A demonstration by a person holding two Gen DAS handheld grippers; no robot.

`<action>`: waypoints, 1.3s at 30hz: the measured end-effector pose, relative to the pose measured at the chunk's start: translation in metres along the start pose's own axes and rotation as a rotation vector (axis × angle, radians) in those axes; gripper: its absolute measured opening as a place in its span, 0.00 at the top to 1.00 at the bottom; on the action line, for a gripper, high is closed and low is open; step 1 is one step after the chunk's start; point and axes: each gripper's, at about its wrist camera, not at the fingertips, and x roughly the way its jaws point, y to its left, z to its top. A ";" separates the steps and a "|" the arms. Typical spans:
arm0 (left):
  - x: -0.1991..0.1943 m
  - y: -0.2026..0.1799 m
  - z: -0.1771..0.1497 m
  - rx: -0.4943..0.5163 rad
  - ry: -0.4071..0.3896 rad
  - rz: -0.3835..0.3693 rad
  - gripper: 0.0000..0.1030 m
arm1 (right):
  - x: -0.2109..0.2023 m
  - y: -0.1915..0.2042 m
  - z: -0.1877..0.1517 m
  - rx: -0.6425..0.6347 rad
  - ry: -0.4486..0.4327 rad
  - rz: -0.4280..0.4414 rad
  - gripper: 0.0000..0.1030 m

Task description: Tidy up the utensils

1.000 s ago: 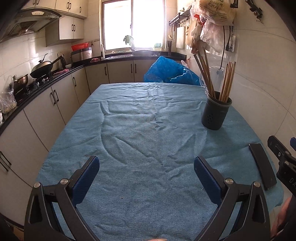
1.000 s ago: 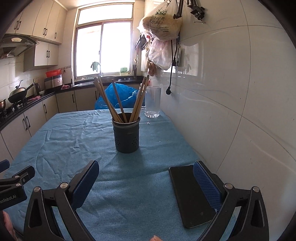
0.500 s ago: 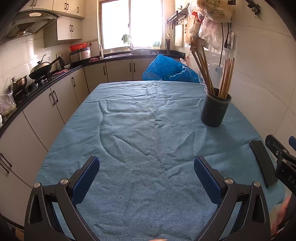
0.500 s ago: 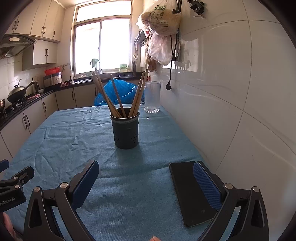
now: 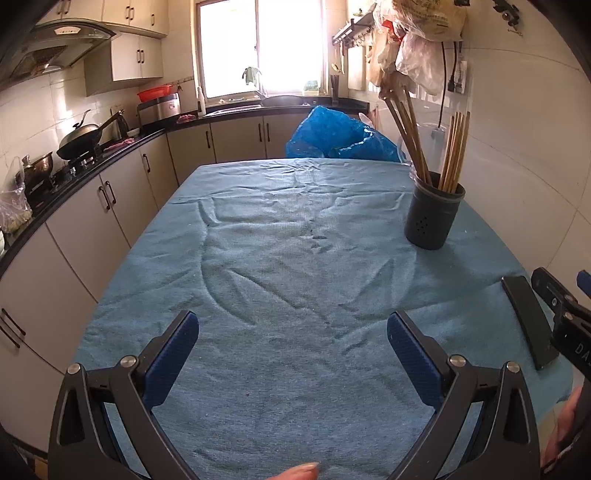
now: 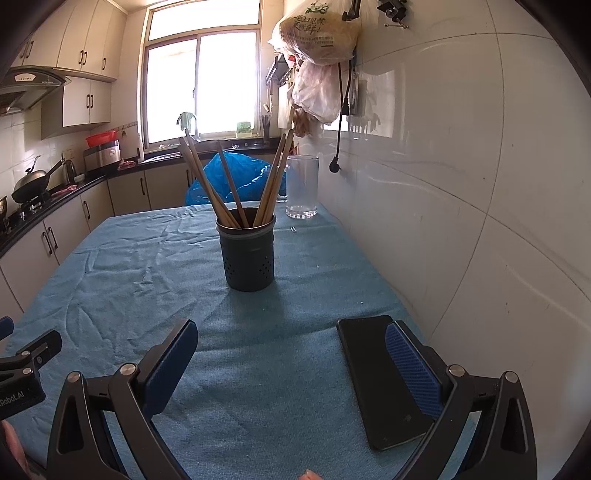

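Nearest, the left gripper (image 5: 293, 349) stands wide with nothing between its ribbed blue pads, above wrinkled blue terry cloth (image 5: 280, 266). The right gripper (image 6: 291, 352) is likewise wide and empty; its right pad overlaps a flat, glossy black phone (image 6: 373, 373) lying at 4 o'clock on the cloth. At 9 o'clock in the right wrist view the other tool's black body shows white lettering, "Robot.AI" (cut off at the frame edge).

Further out, at 12 o'clock, stands the holder (image 6: 248, 254), a dark matte cylinder pierced with small round holes; the wooden chopsticks (image 6: 221, 184) stand in it, fanned left and right. Behind it at 1 o'clock is a clear ribbed glass (image 6: 302, 186), then a crumpled blue plastic bag (image 6: 240, 171). High on the glossy tiled wall hangs a bag (image 6: 319, 35) printed with green characters too small to read.
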 end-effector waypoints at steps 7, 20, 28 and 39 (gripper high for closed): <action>-0.001 -0.001 0.000 0.031 0.004 0.101 0.01 | 0.000 -0.002 -0.001 0.002 0.005 0.000 0.00; -0.006 -0.005 0.001 0.064 -0.011 0.123 0.01 | 0.002 -0.001 -0.001 0.002 0.013 -0.001 0.00; -0.007 -0.006 0.000 0.060 -0.013 0.124 0.01 | 0.002 -0.001 -0.001 0.002 0.014 -0.001 0.00; -0.006 -0.005 0.001 0.063 -0.012 0.123 0.01 | 0.003 0.000 -0.003 -0.001 0.018 0.002 0.00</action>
